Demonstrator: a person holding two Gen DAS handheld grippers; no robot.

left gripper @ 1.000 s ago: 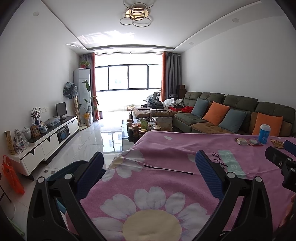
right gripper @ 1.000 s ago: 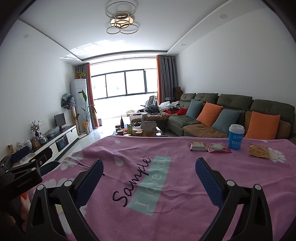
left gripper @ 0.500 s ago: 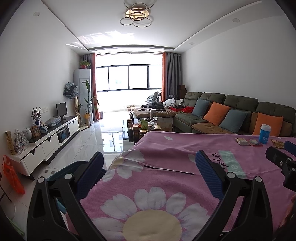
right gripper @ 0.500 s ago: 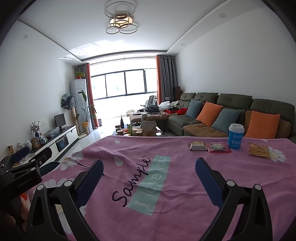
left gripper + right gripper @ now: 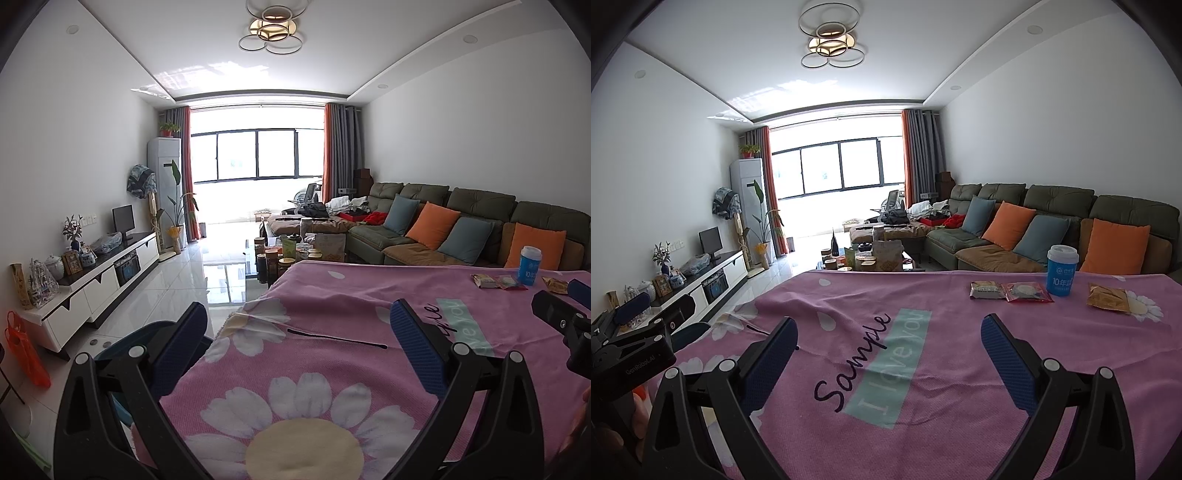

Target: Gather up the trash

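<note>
On the pink flowered tablecloth [image 5: 960,369] at the far right lie three snack wrappers: a dark one [image 5: 987,290], a red one [image 5: 1027,292] and a brown one [image 5: 1108,298]. A blue paper cup [image 5: 1062,270] stands between them; the cup [image 5: 530,265] and wrappers [image 5: 496,282] also show in the left wrist view. My right gripper [image 5: 886,345] hovers open over the cloth's printed text, well short of the wrappers. My left gripper [image 5: 295,332] hangs open over the table's left corner, with nothing between its fingers. A thin black stick [image 5: 336,338] lies on the cloth ahead of it.
A dark blue bin-like rim [image 5: 133,341] shows below the table's left edge. An orange bag [image 5: 22,347] hangs at far left. Beyond the table stand a cluttered coffee table [image 5: 864,258], a green sofa [image 5: 1034,221] with cushions and a white TV cabinet [image 5: 99,280].
</note>
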